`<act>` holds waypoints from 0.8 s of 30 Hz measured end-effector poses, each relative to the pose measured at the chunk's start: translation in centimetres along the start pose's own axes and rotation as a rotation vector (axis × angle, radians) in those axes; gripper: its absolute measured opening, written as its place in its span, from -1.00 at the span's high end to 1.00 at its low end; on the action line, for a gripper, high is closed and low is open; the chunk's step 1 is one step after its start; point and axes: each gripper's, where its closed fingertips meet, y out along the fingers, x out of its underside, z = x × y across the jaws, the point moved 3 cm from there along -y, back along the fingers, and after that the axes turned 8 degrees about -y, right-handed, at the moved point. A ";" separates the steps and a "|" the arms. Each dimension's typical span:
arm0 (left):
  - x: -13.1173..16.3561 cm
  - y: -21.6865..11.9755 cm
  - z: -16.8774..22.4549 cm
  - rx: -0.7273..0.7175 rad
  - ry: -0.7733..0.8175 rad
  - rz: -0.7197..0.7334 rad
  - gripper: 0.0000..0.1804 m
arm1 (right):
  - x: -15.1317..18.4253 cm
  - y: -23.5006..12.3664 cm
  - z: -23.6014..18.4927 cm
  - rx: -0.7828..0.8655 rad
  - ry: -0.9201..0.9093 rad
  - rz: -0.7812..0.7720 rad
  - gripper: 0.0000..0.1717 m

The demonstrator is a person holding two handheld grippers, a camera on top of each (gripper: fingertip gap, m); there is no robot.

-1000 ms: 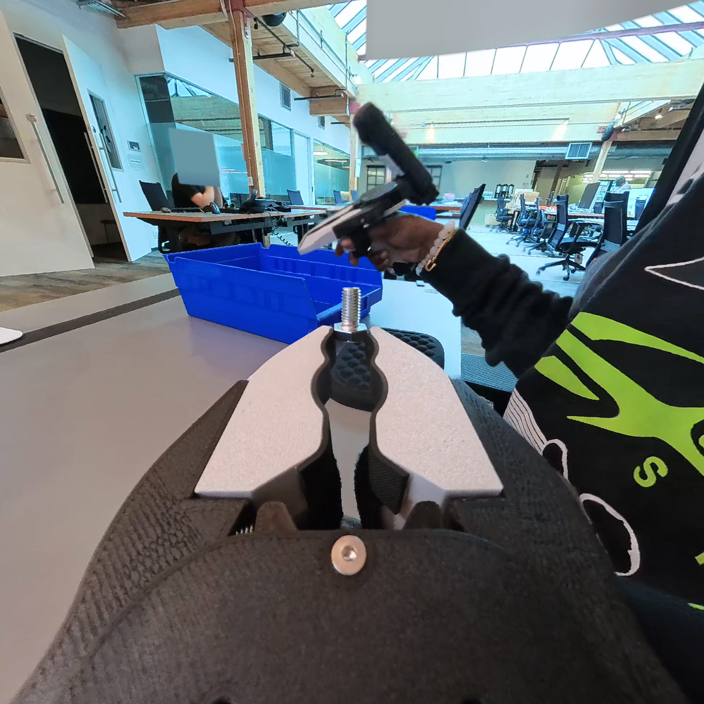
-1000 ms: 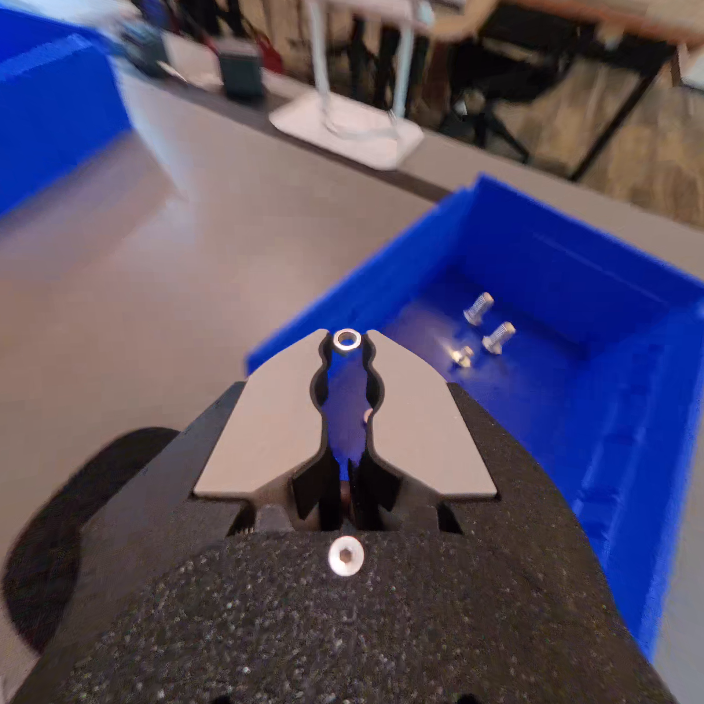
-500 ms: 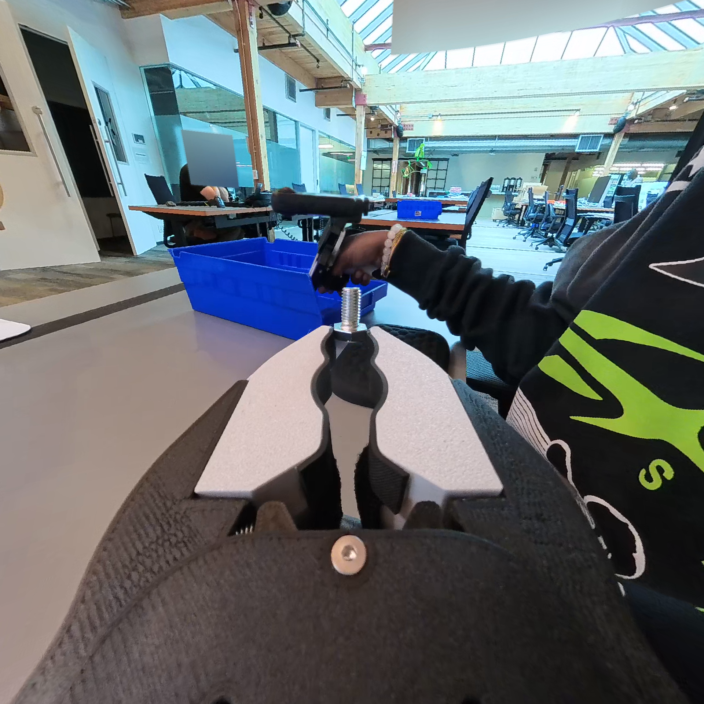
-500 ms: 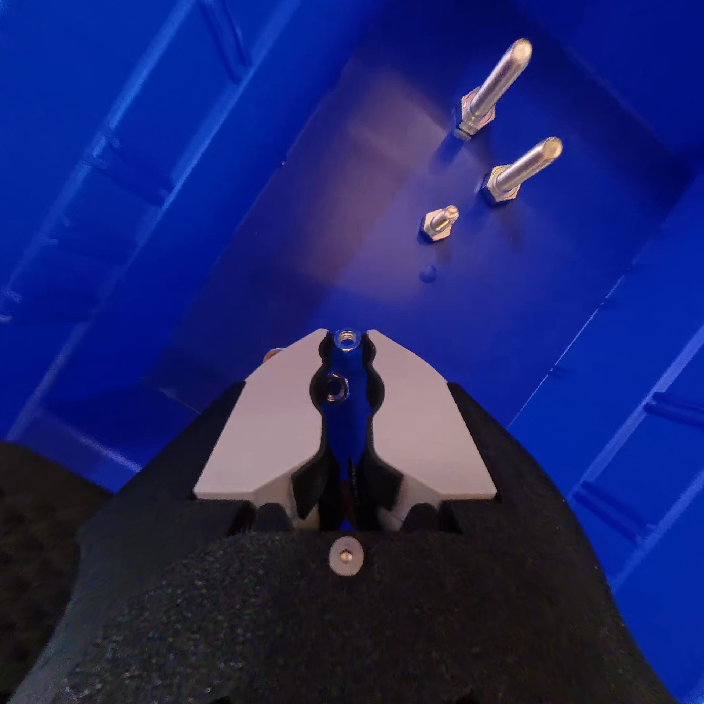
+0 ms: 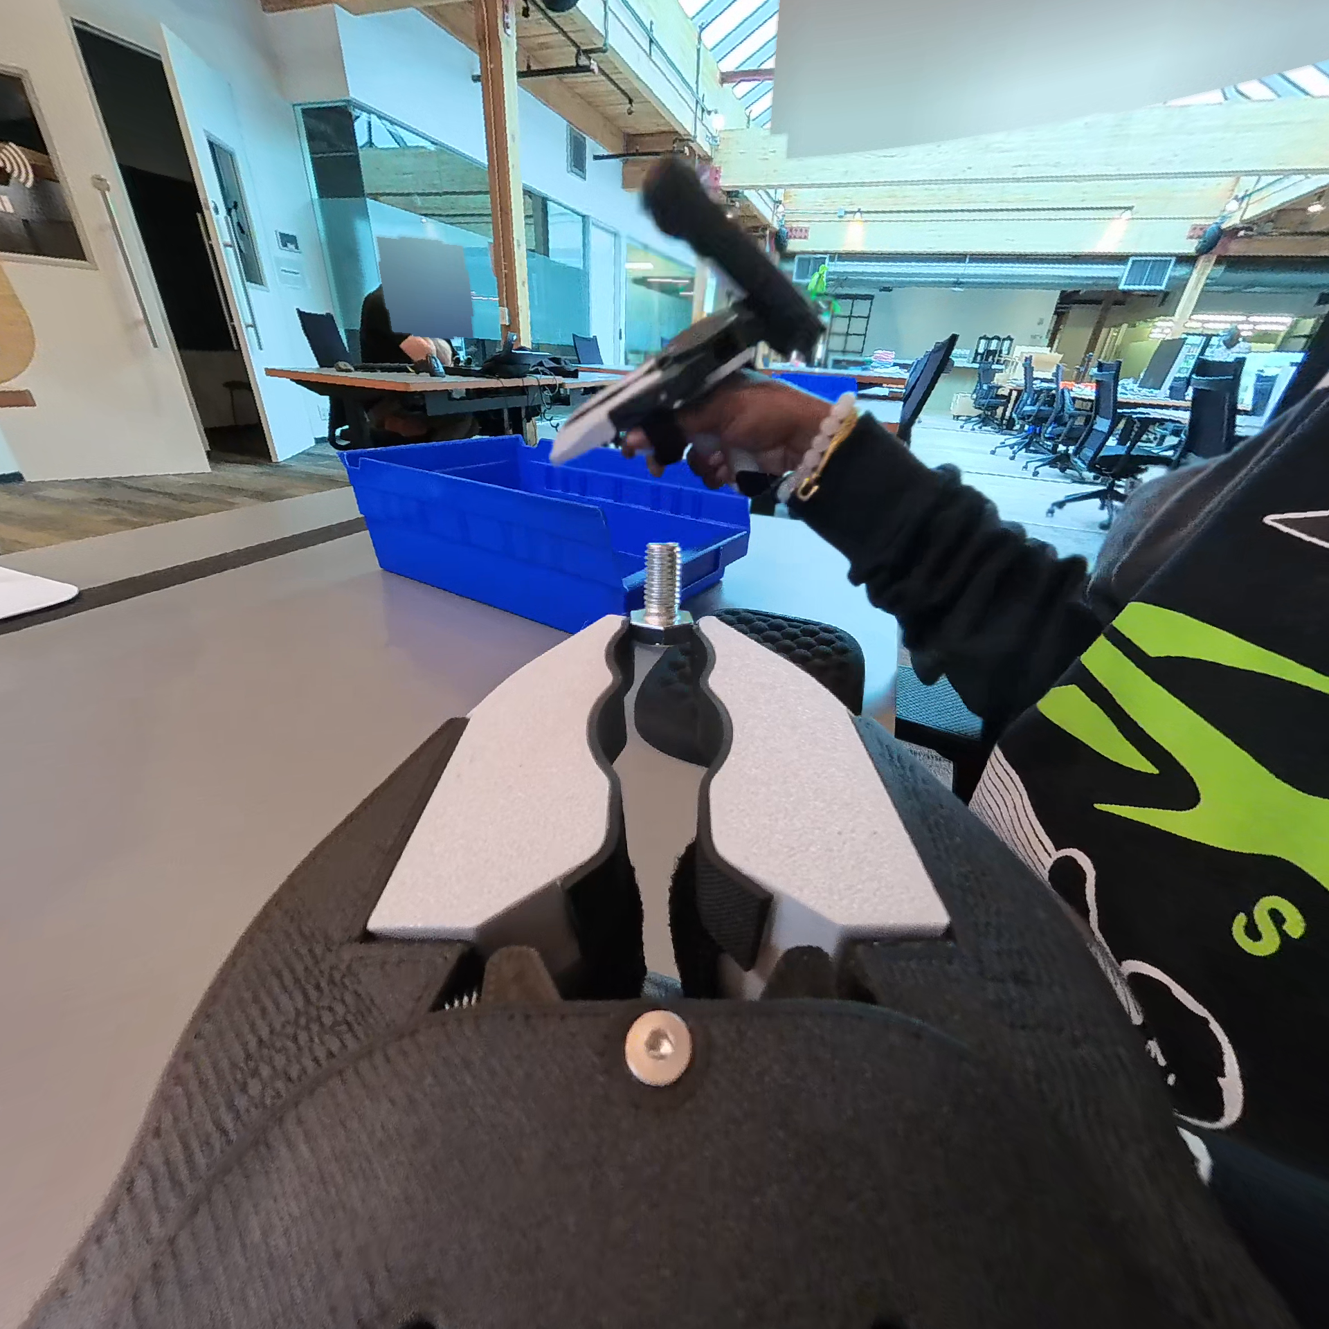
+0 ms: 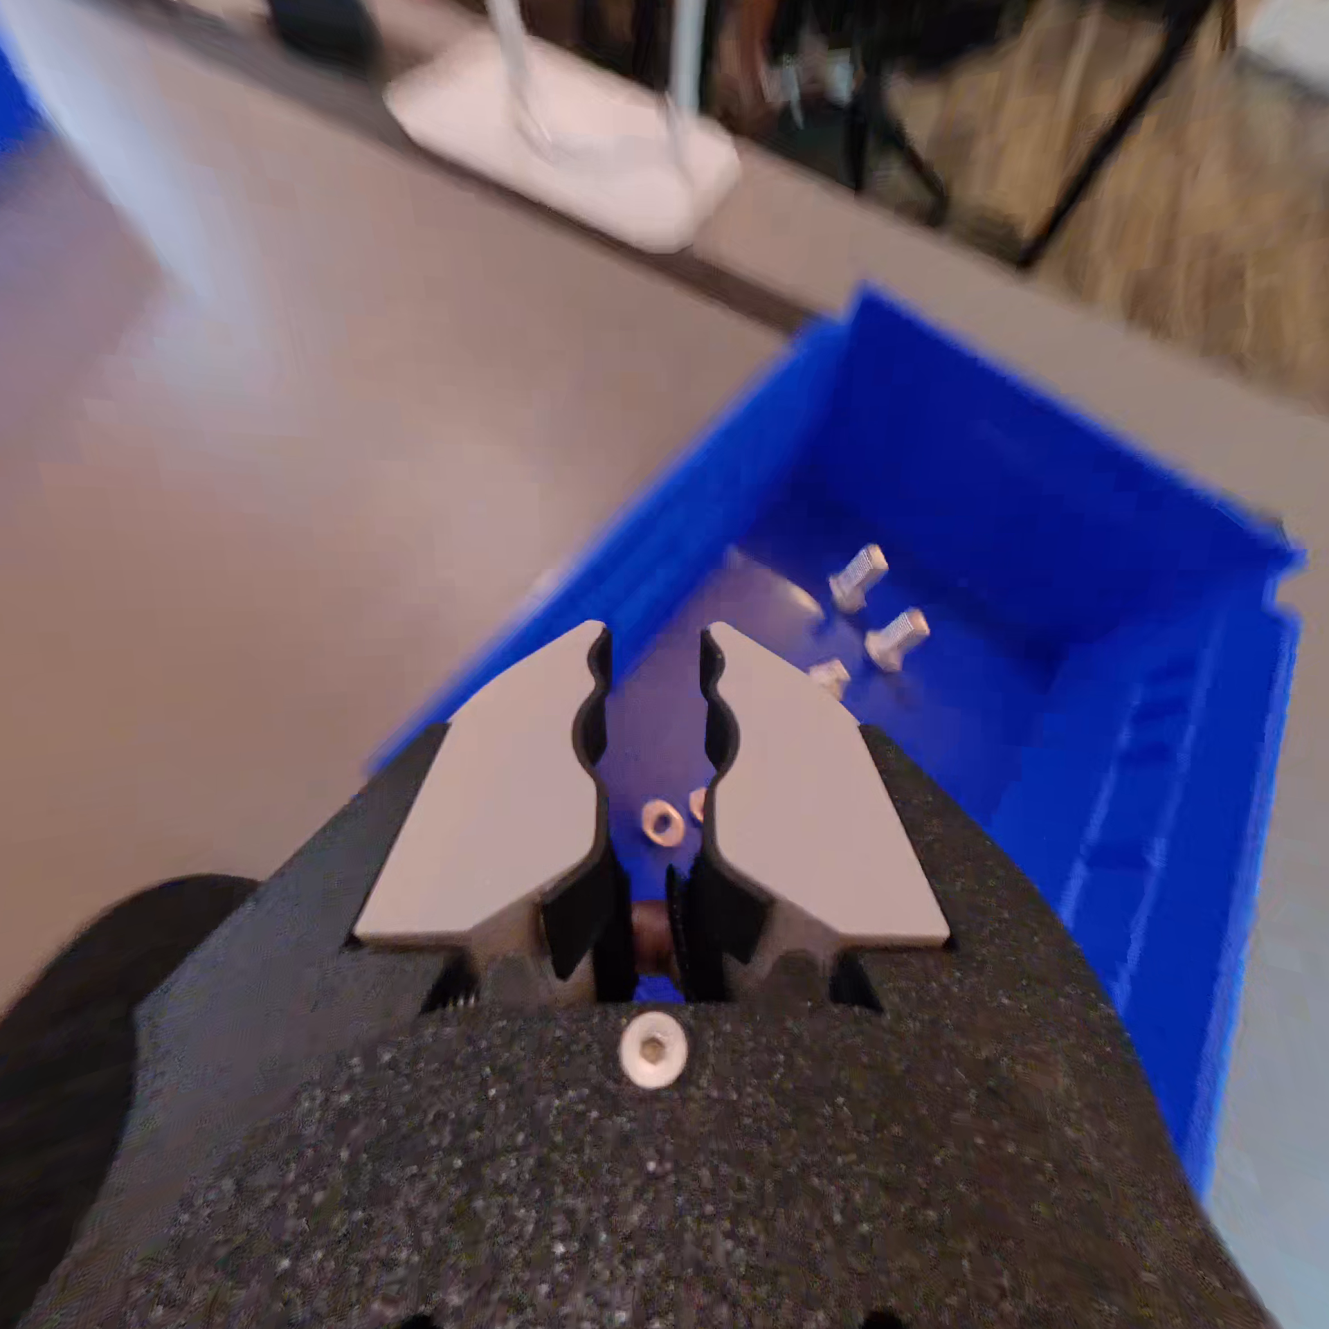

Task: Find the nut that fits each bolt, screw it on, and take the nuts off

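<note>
Holding: the left hand-held gripper (image 5: 660, 633) is clenched on the hex head of a silver bolt (image 5: 662, 582), with both fingertips pressed against the head.
Bolt position: upright, threaded shaft pointing up and bare, poking above the fingertips, in front of the blue bin (image 5: 503, 518) in the left wrist view.
Right hand-held gripper: released, its 2 fingertips (image 6: 654, 633) standing apart with only the bin floor showing between them (this view is motion-blurred).
Right hand-held gripper's place: raised above the blue bin, tilted down toward it, gripped by a person's hand (image 5: 748, 431) in a black sleeve.
Nuts: 2 small metal nuts (image 6: 663, 822) lie loose on the bin floor, seen through the gap between the right fingers, one partly hidden by the right finger.
Other bolts: 3 silver bolts (image 6: 895, 636) sit close together farther along the bin floor, touching nothing else.
Bin: open-topped, resting on the grey surface (image 5: 216, 719).
Surface extras: a white flat base (image 6: 575, 172) stands at the far edge of the surface.
Background: an open office with desks, chairs and a seated person.
</note>
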 end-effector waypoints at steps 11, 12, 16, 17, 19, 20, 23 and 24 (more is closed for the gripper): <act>0.2 0.3 0.0 -0.017 0.008 -0.015 0.84 | -7.9 -8.6 -21.6 -0.881 -0.249 0.475 0.70; 0.2 0.3 0.1 -0.016 0.009 -0.017 0.84 | -7.7 -8.5 -22.5 -0.904 -0.270 0.461 0.70; 0.3 0.4 0.2 -0.012 0.013 -0.021 0.84 | -6.8 -7.7 -25.0 -0.956 -0.314 0.402 0.71; 0.3 0.4 0.2 -0.011 0.013 -0.022 0.84 | -6.6 -7.4 -25.4 -0.955 -0.320 0.388 0.72; 0.3 0.4 0.3 -0.009 0.015 -0.025 0.84 | -6.4 -6.9 -25.8 -0.954 -0.332 0.368 0.74; 0.3 0.5 0.3 -0.007 0.016 -0.027 0.84 | -6.3 -6.8 -26.0 -0.956 -0.335 0.364 0.77; 0.4 0.5 0.3 -0.007 0.018 -0.032 0.84 | -6.3 -6.6 -26.2 -0.957 -0.334 0.365 0.91; 0.4 0.5 0.3 -0.007 0.017 -0.031 0.84 | -6.3 -6.6 -26.2 -0.958 -0.331 0.364 0.91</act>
